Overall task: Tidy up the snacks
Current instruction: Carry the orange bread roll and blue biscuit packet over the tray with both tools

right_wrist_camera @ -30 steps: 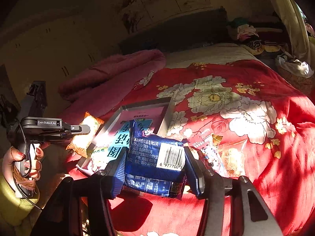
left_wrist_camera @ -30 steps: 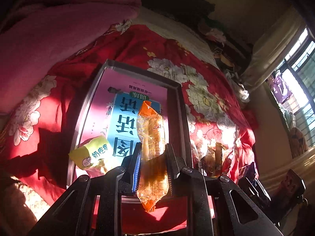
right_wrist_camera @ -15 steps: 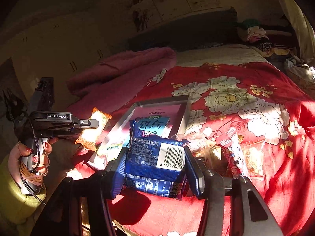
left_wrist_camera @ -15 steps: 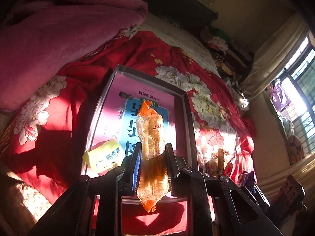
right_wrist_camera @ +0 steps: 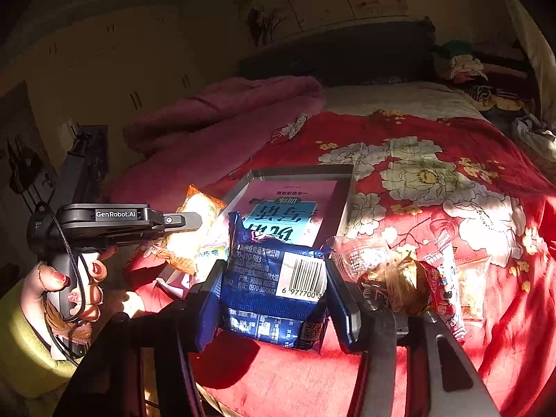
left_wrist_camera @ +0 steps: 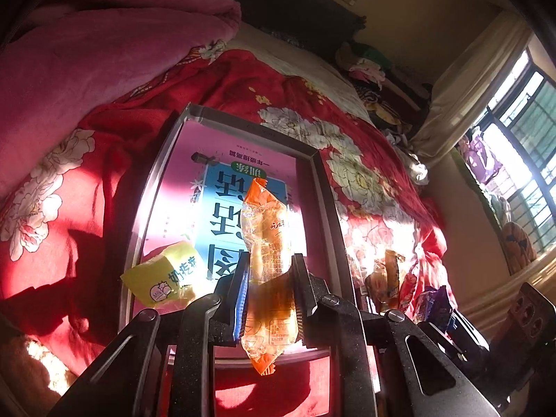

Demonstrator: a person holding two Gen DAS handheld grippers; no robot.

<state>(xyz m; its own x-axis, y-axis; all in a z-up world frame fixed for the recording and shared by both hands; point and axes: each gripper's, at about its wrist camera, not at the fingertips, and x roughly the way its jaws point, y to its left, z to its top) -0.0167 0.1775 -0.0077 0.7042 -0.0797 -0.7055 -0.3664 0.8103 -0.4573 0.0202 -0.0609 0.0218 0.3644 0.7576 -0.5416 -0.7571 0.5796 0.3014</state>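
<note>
Left tongs clamped on orange translucent plastic snack packet, held above grey rectangular metal tray on red floral bedspread; right tongs gripping dark blue foil snack bag; yellow snack pouch in tray's near corner

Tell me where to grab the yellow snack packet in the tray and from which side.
Grip the yellow packet across its puffed middle, coming from above on the tray's near end. It lies flat on the book in the tray, close to the left wall, so a sideways approach would probably be blocked. Both grippers hold packets now.
</note>
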